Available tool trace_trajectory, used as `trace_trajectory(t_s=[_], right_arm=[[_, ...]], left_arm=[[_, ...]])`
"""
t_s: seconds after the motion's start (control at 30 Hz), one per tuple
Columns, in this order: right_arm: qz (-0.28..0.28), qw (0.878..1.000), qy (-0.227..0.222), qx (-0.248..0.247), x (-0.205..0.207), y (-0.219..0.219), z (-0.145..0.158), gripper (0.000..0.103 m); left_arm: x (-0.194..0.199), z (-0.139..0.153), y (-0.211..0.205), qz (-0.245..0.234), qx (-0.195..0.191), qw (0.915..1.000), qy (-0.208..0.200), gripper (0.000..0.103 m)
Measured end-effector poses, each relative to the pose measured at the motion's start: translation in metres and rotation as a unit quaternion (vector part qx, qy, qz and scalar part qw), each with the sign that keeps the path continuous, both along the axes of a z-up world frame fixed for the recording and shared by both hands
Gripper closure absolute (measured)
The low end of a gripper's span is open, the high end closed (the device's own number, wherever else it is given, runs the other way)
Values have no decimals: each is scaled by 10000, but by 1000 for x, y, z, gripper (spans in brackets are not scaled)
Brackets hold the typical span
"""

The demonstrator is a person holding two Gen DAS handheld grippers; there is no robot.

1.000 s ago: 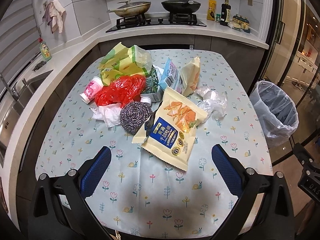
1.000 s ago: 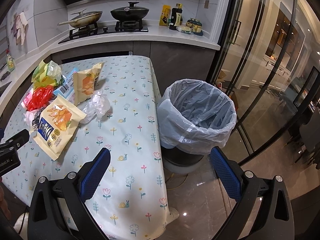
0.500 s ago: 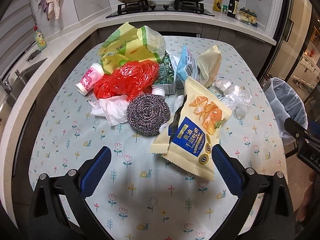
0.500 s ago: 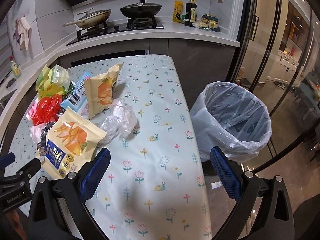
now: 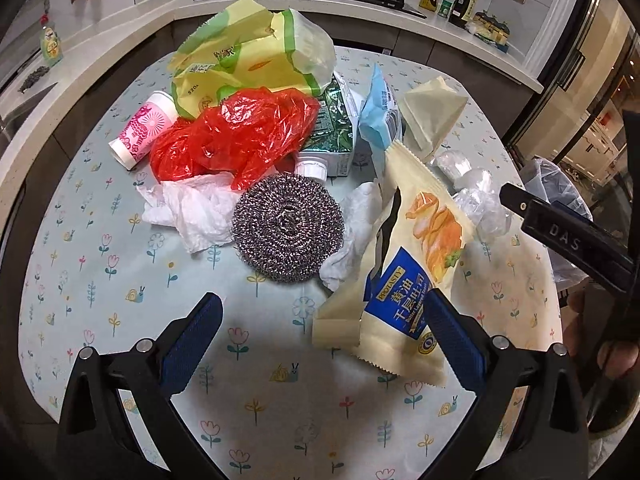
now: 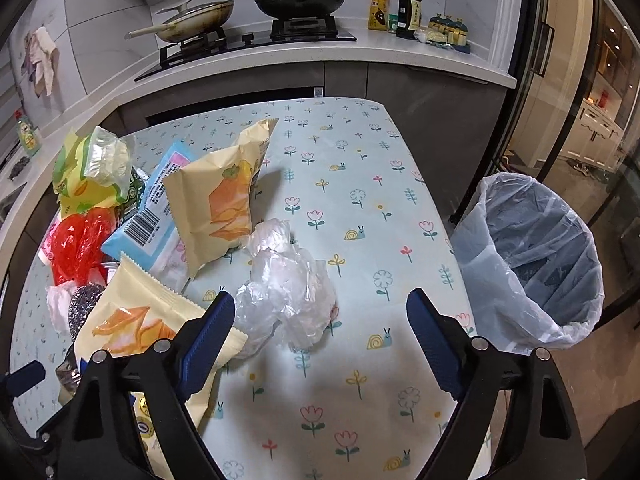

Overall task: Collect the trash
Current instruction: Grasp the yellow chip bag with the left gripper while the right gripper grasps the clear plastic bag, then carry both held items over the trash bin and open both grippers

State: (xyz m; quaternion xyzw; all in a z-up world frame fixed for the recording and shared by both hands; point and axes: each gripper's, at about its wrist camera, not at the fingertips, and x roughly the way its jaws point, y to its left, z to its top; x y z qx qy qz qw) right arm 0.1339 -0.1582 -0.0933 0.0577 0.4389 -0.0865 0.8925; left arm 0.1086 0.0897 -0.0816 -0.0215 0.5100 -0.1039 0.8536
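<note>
Right gripper (image 6: 320, 320): jaws apart, just been narrowing, nothing clamped — crumpled clear plastic (image 6: 286, 288) between and just beyond the tips, pads not pressing. Left gripper (image 5: 318, 330): spread wide, empty, near edge of steel scourer (image 5: 288, 226) just beyond.

Snack packet (image 5: 404, 276): flat on tablecloth (image 5: 120, 344), right of scourer, under left gripper's right finger. Long axis near-to-far, leaning slightly right; printed end near, serrated end far.

Risks:
- Thin film slipping from a shallow pinch — too little material gathered.
- Left finger of right gripper catching packet corner, dragging it along.
- Tablecloth pinched with film.

Lined bin (image 6: 536, 264): off table, right, open.
</note>
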Motion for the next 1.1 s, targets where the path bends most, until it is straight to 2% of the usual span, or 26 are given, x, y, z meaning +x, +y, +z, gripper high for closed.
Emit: trace_trajectory(t_s=[0.1,0.17,0.27,0.33,0.5,0.53,0.7,1.1], right_arm=[[-5,9999,168,38,11,1,-13,35],[-3,9995,277,134,14,0,-21,46],[-10,9990,317,316,15,-2,-28,64],[33,9987,312,396,12,-2,-29,76],[116,9983,268,509,1,0,-23,90],[107,9982,244,534,-2,0,-21,90],[31,9980,65,621,-21,-8,-8,91],[-436,9959,-487,625,-69,-50,36,91]], left_arm=[[7,-7,-1,-43,-156,9998,118,7],[10,-11,-4,-50,-115,9998,122,8],[13,-14,-6,-119,-190,9996,162,17],[12,-15,-9,-204,-233,9994,169,29],[6,-15,-22,-452,-293,9983,213,60],[4,-15,-24,-493,-297,9981,216,70],[-4,-6,-30,-575,-251,9980,107,82],[-40,36,-54,-903,-288,9944,-475,85]])
